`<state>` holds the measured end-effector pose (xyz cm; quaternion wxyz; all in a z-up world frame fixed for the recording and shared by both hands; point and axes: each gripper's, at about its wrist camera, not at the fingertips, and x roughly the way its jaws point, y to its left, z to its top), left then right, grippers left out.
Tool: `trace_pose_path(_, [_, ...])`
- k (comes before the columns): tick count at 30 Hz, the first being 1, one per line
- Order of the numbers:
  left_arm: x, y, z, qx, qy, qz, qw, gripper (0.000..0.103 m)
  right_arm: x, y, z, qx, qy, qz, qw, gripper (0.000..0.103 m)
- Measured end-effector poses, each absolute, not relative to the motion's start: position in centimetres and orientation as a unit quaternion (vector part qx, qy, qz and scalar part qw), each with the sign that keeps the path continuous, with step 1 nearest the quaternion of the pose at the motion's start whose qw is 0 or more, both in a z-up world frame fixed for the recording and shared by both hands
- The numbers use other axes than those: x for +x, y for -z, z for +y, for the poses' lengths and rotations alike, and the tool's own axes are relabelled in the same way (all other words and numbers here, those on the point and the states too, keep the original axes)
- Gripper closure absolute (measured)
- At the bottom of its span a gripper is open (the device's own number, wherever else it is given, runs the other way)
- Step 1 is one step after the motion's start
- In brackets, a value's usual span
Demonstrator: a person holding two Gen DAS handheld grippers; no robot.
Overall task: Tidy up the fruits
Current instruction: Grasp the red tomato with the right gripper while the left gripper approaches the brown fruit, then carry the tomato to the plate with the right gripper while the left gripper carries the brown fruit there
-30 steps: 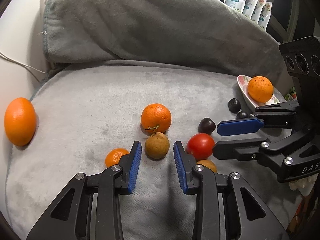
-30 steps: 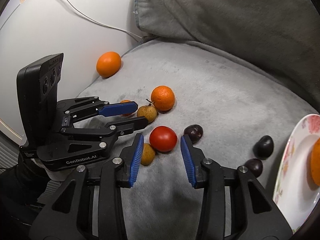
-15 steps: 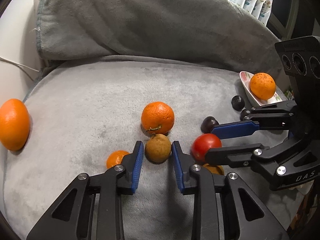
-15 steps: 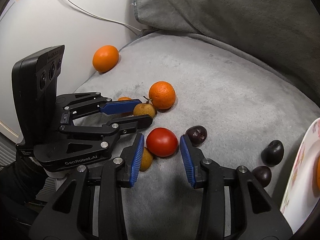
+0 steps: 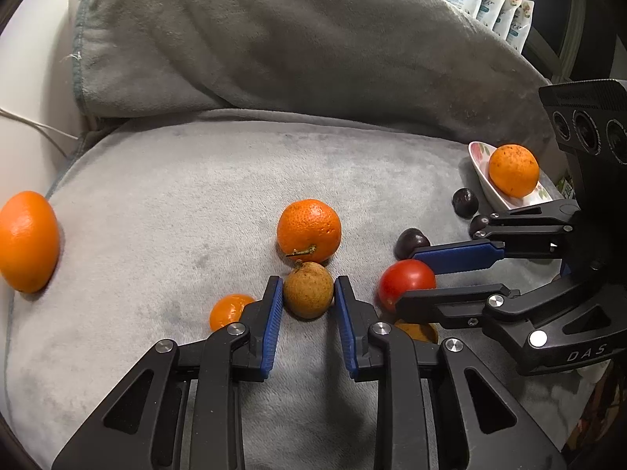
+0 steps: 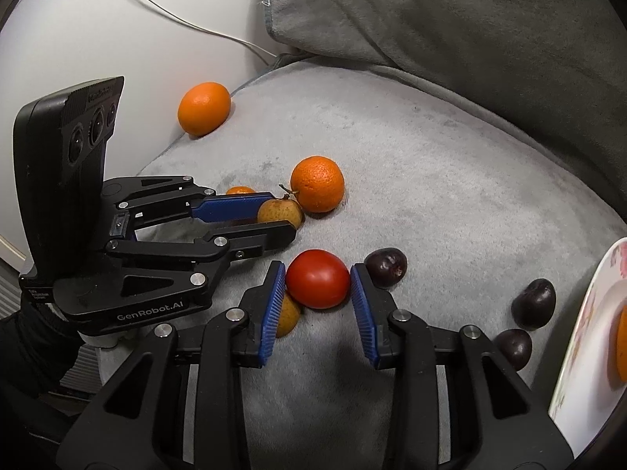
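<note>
grey cushion (image 5: 196, 180) carries nearly all the fruit; only one orange (image 5: 513, 170) sits on the plate (image 5: 481, 156). our left gripper (image 5: 307, 298) clamps the brown fruit (image 5: 308, 289); our right gripper (image 6: 317, 284) is closing round the tomato (image 6: 317, 284), well short of the plate.

We take the stemmed orange (image 5: 308, 230), upright on the grey cushion (image 5: 188, 203), as our landmark. Touching its near side: a round, dull brown fruit (image 5: 308, 289). Near-left of it, a small mandarin (image 5: 227, 310). Far left, well apart at the cushion's edge, a smooth large orange (image 5: 28, 241). To the right, a glossy red tomato (image 6: 317, 284), with a tan fruit (image 6: 288, 314) tucked against it. Beyond the tomato, three dark plums (image 6: 386, 266) (image 6: 533, 303) (image 6: 514, 348). Farthest right, a speckled orange (image 5: 513, 170) sits in a floral plate (image 5: 480, 156).
</note>
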<state>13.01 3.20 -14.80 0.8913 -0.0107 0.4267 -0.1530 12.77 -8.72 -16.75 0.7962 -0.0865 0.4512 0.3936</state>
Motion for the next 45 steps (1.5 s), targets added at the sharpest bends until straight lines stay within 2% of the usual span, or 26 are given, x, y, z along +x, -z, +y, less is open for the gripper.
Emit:
trace_pose_path(25, [9.3, 11.2, 2.5, -0.033, 0.158, 0.388, 0.907, 0.078, 8.9, 12.7, -14.3, -0.053, -0.367, 0.399, 0.839, 0.067])
trace_pose_path(45, [9.0, 9.3, -4.4, -0.071, 0.224, 0.361, 0.902, 0.078, 5.0, 10.5, -25.4, -0.033, -0.261, 0.348, 0.9, 0.067])
